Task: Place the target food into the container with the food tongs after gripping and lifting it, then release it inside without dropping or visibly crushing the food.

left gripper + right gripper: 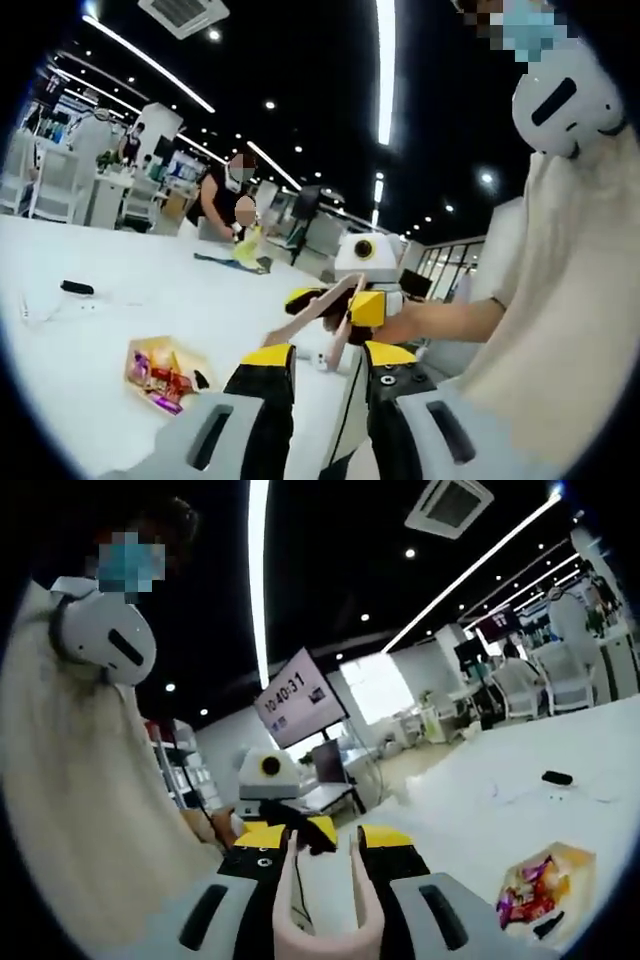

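A clear container (160, 372) (545, 885) holding several bright wrapped sweets lies on the white table (120, 300). My right gripper (325, 835) is shut on pale pink food tongs (320, 905), whose two arms rise between its yellow-tipped jaws. In the left gripper view that gripper (345, 305) comes in from the right, up in the air, with the tongs (310, 320) pointing down and to the left. The tongs' tips are apart and carry nothing. My left gripper (328, 352) is open and holds nothing, well above the table and right of the container.
A small black object (78, 288) (556, 777) and a thin cable lie farther out on the table (560, 740). The person holding the grippers (560, 330) stands close by. Another person (225, 205) works at the table's far end, with desks and a screen (298, 700) behind.
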Tool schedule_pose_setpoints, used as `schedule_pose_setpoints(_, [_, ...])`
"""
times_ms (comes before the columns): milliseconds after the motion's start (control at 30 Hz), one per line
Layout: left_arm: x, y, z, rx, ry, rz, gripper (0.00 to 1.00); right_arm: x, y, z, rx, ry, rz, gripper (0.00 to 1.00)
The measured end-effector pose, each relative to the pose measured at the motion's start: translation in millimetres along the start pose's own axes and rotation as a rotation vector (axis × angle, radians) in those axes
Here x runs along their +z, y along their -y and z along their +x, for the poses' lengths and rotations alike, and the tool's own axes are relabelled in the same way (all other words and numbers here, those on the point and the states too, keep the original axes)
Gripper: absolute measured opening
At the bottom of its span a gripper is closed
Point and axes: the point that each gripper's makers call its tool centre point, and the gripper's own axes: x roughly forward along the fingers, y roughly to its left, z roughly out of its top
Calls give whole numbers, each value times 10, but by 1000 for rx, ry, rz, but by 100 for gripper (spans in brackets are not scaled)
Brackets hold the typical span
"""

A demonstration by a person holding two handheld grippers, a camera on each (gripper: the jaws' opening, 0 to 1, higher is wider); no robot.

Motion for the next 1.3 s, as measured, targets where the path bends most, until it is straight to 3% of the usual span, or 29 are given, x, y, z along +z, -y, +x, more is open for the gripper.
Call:
schedule_pose_setpoints(400, [-35,39,73,-25,-9,26,8,-77,28,-29,21,-11,27,27])
schedule_pose_setpoints(600, [-49,30,102,-30,-15,21,6,-90,66,-45,20,-17,32,27])
schedule_pose_setpoints(1300, [-58,-58,117,-49,-52,44,3,-147,186,-169,34,-146,-8,27])
